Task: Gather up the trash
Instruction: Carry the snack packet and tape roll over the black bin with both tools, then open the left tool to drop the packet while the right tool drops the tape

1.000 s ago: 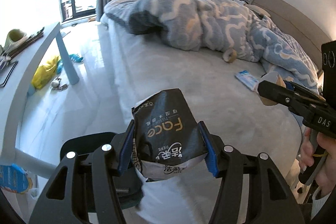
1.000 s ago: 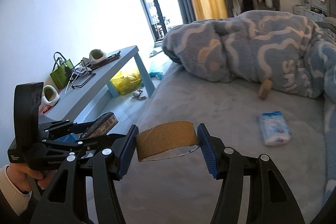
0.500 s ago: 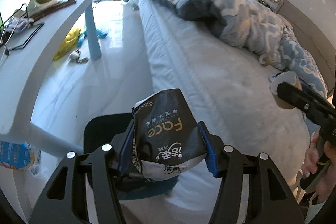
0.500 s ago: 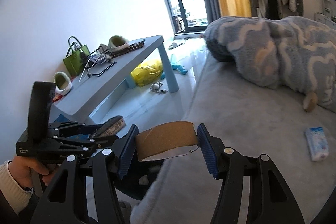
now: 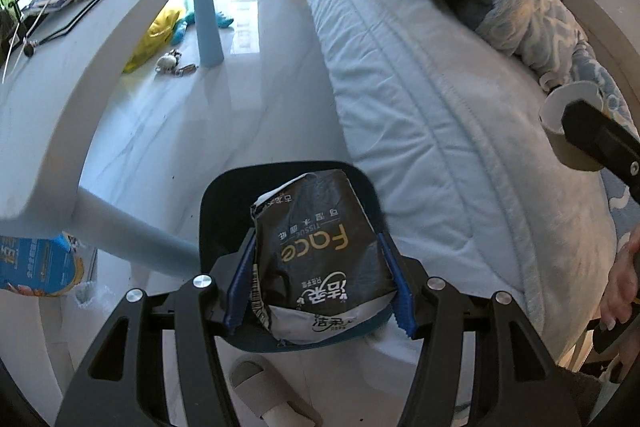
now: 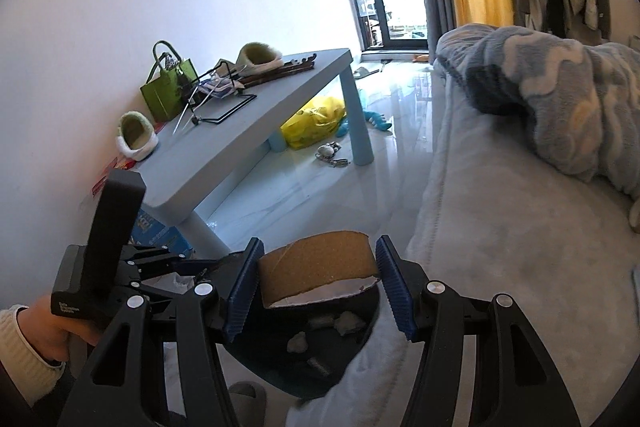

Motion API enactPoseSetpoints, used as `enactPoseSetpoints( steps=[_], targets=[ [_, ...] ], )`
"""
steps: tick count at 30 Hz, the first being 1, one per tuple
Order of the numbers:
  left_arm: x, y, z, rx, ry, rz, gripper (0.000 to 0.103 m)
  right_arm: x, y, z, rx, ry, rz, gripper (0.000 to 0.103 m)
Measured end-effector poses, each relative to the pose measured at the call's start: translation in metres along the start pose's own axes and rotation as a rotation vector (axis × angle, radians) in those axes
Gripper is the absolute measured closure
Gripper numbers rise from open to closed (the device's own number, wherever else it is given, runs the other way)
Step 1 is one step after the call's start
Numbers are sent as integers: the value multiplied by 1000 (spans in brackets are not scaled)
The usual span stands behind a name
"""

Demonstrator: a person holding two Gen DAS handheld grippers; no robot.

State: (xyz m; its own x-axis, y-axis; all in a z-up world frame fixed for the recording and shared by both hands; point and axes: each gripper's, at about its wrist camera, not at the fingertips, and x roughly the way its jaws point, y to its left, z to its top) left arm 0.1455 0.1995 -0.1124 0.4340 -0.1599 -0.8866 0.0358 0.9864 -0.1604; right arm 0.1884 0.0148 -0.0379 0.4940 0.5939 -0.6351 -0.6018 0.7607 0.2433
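Bin [image 5: 240,187] now under wrapper [image 5: 320,251], pale floor [image 5: 248,107], blue table [image 6: 256,131]

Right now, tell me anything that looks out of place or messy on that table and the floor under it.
Two fuzzy slippers sit on the blue table, not the floor. A yellow bag and a small toy lie on the floor by its leg.

A crumpled black tissue pack [image 5: 320,259] and a brown cardboard roll [image 6: 318,263] hang over the dark bin [image 5: 224,203].
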Motion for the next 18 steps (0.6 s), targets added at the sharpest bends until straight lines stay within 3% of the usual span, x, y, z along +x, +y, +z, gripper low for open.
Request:
enactPoseSetpoints(
  steps=[10, 14, 18],
  targets=[
    [15, 19, -13, 1, 76, 18, 43, 25, 19, 5, -17, 24, 22, 44],
    [17, 27, -14, -4, 83, 14, 34, 33, 26, 6, -19, 29, 26, 44],
    [10, 33, -13, -17, 62, 3, 33, 43, 31, 6, -23, 43, 26, 44]
  ],
)
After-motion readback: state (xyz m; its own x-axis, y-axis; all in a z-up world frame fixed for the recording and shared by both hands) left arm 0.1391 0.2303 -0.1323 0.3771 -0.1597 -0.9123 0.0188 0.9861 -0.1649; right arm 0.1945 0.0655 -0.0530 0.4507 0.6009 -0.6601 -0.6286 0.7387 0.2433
